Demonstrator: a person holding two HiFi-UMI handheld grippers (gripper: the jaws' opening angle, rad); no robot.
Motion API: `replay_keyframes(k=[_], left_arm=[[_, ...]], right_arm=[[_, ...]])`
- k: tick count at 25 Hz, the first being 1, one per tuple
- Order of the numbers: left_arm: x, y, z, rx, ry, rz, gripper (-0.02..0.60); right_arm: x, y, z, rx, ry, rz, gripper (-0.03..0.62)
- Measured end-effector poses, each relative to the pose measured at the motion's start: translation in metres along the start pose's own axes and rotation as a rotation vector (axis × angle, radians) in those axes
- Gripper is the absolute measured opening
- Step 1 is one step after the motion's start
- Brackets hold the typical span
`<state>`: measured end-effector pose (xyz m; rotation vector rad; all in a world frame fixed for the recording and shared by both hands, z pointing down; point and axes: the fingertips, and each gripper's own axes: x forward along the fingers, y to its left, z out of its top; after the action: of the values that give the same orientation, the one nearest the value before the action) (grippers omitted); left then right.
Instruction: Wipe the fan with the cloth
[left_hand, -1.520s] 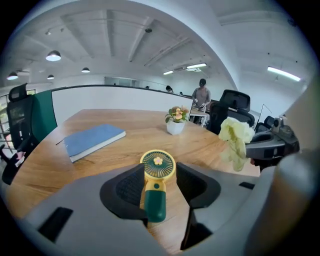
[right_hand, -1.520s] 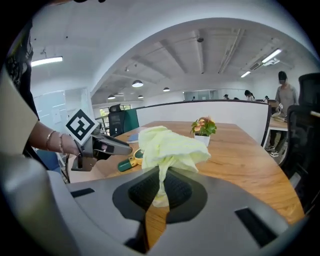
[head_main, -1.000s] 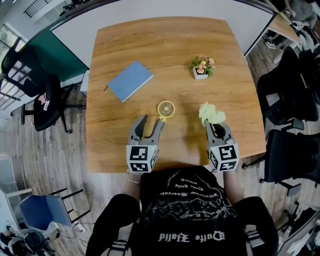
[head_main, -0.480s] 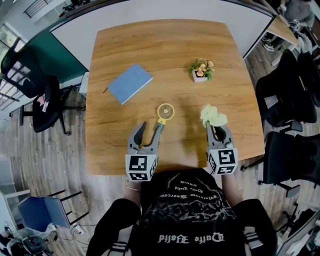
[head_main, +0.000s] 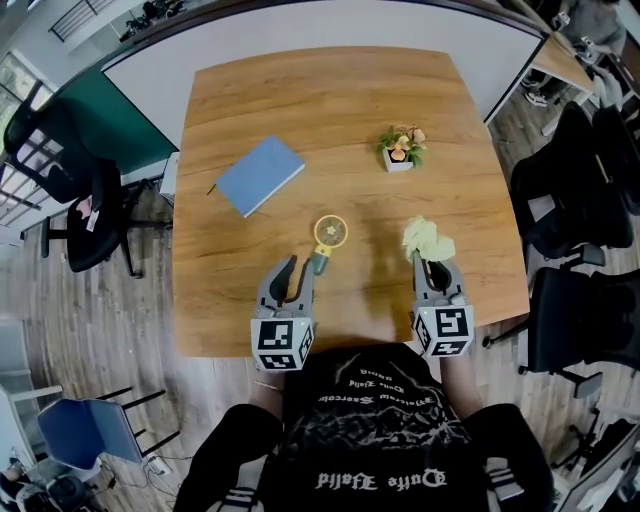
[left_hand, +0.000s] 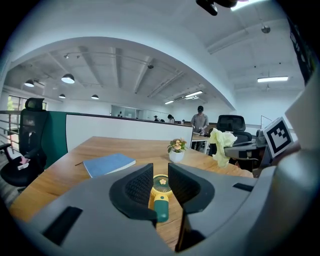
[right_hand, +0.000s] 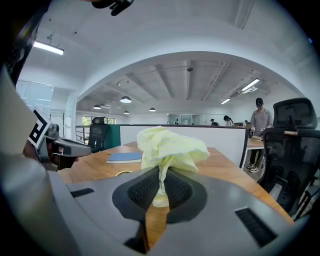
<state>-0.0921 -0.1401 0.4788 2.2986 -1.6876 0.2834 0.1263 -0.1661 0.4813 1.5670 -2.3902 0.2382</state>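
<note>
Compared with a second ago, the left gripper (head_main: 300, 268) has drawn back a little toward the near edge of the table (head_main: 330, 100), so more of the fan's green handle (head_main: 318, 263) shows ahead of it. The right gripper (head_main: 428, 263) has barely moved and is still clamped on the cloth (head_main: 425, 238).

The fan (head_main: 330, 232) lies on the table just below the middle of the head view. Its yellow round head is toward the top of the frame. Its long axis runs nearly up and down the frame, and the handle points down and slightly left at the left gripper. In the left gripper view the jaws stand apart; the handle (left_hand: 161, 210) shows in the gap between them, ungripped, with the round head (left_hand: 161, 183) beyond.

In the right gripper view the jaws pinch the pale yellow cloth (right_hand: 167, 147) low down, and it bunches out above them.

A small white pot (head_main: 398, 163) at the upper right of the table holds a little flowering plant (head_main: 402, 142). A blue book (head_main: 259, 175) lies at the upper left.
</note>
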Motion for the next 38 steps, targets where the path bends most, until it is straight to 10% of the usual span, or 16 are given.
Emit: replay_keyframes(k=[9,38], left_arm=[[-0.006,0.004,0.003,-0.006,-0.014,0.029,0.021],[-0.020,-0.005,-0.009,0.012,0.019,-0.001,0.021]], right_arm=[[-0.006,0.007,0.000,0.033,0.000,0.002,0.032],[-0.020,0.019,0.002,-0.071,0.005,0.037,0.028]])
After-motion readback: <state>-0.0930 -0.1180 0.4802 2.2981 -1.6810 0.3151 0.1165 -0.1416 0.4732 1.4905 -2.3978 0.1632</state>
